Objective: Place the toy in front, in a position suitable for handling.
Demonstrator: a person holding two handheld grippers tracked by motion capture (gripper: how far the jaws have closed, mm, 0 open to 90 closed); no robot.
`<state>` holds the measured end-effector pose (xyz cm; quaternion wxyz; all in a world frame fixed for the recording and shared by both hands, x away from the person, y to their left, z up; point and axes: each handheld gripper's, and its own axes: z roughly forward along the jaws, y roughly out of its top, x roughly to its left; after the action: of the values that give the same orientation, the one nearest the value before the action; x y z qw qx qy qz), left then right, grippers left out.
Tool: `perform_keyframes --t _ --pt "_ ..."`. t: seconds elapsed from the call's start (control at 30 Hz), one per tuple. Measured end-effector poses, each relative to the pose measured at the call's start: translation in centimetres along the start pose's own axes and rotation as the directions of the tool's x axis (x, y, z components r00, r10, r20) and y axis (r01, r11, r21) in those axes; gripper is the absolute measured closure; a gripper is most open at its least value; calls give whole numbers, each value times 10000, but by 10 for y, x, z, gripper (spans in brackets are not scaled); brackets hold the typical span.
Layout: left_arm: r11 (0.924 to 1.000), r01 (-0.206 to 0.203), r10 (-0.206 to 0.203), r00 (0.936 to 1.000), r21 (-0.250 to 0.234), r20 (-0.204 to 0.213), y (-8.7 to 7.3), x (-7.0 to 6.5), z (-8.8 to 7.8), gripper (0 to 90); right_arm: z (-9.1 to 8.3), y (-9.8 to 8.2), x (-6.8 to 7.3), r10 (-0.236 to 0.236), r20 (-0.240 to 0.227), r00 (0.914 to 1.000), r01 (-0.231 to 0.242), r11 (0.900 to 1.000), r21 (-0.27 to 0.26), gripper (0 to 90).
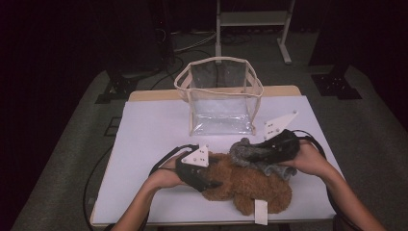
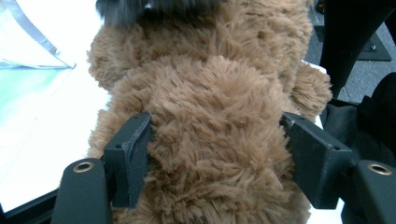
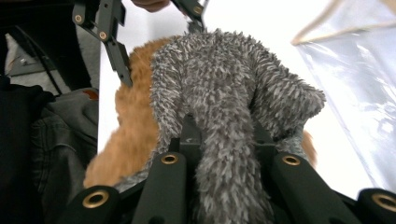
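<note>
A brown plush toy [image 1: 250, 185] lies on the white table [image 1: 149, 139] near its front edge, with a white tag [image 1: 260, 211] at its near end. My left gripper [image 1: 216, 184] reaches it from the left. In the left gripper view its jaws [image 2: 215, 135] flank the toy's brown body [image 2: 215, 93] at full width, the fur only brushing the pads [image 2: 135, 144], so it is open. My right gripper [image 1: 257, 154] is shut on a grey plush toy [image 1: 248, 151] that rests across the brown one. In the right gripper view the grey fur [image 3: 219, 84] runs down between the jaws [image 3: 222, 135].
A clear plastic bag [image 1: 221, 96] with beige trim stands open-topped behind the toys at mid-table. A white metal stand [image 1: 252, 19] is on the floor beyond the table. Cables trail from both grippers off the table's sides.
</note>
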<state>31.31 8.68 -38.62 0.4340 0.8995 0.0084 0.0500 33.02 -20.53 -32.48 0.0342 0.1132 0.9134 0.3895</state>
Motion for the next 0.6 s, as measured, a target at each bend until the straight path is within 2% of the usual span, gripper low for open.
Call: perform_keyframes --t 0.1,0.17,0.23,0.33,0.37,0.43,0.47,0.5,0.6 --pt "10000 -49 49 10000 -56 0 1 0 0 276 -17 -15 -1 354 285 9990 -349 9992 -172 732" --pt "9999 -68 68 10000 -141 -37 2 0 0 218 -23 -25 0 596 368 9975 -586 9979 -264 732" --pt "9997 -121 120 9999 -233 -55 2 -1 3 162 -23 -33 1 774 375 9963 -760 9964 -362 732" --pt "9997 -211 206 9992 -124 -345 1 -1 12 42 -20 -39 1 938 354 9950 -919 9944 -529 733" --pt "9995 -318 316 9981 -34 -537 1 -1 16 27 -19 -40 1 965 369 9946 -943 9939 -569 732" --pt "9992 -393 399 9971 112 -648 1 0 21 28 -16 -41 0 1052 281 9940 -1032 9925 -647 733" --pt "9989 -440 450 9965 164 -709 2 0 22 47 -15 -41 0 1066 260 9940 -1047 9924 -646 733" --pt "9985 -476 496 9956 266 -796 2 0 21 105 -14 -41 0 1066 229 9940 -1049 9922 -678 732" --pt "9969 -615 660 9931 483 -970 4 1 15 328 -12 -42 -2 1127 209 9934 -1106 9904 -833 732"
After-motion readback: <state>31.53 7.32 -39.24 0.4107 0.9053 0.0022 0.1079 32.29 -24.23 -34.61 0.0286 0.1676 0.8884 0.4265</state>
